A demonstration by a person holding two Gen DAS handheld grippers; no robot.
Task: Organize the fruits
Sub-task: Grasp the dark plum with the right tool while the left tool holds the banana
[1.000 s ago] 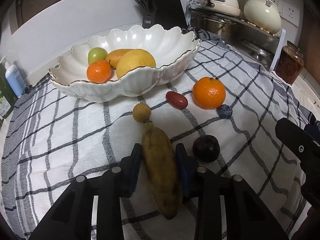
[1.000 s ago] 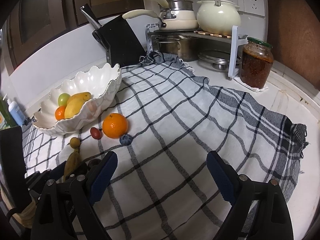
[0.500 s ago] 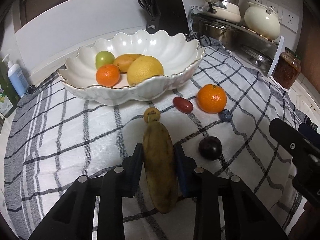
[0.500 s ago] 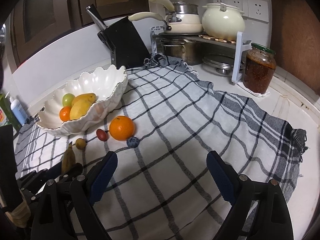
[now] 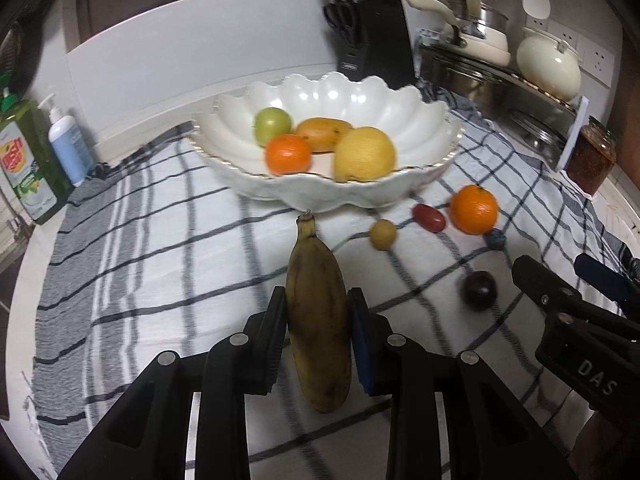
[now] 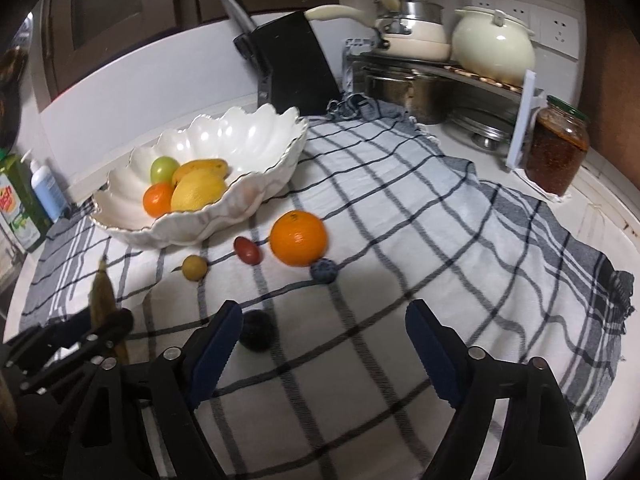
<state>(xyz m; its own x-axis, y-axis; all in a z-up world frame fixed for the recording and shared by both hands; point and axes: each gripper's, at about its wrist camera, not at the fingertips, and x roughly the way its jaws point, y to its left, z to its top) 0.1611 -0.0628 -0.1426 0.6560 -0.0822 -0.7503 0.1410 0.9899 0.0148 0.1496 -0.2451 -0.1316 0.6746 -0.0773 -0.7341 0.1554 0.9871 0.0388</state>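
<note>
White backsplash wall (image 6: 160, 80) (dim light), dark cabinets (image 6: 120, 8) above, sockets (image 6: 556, 36).

The left gripper (image 5: 318, 316) pointed steeply downward, its pads pressed against both sides of the banana (image 5: 318, 320) it carried. The right gripper (image 6: 324, 344) angled down likewise, just to the right of the left, its jaws closing with nothing between them.

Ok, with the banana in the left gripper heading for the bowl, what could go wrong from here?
The banana is pinched near its lower half by the left gripper, so it could pivot or slip. Its stem points at the bowl rim and might knock it. The right gripper, jaws closing with nothing between them, could nudge the dark plum.
</note>
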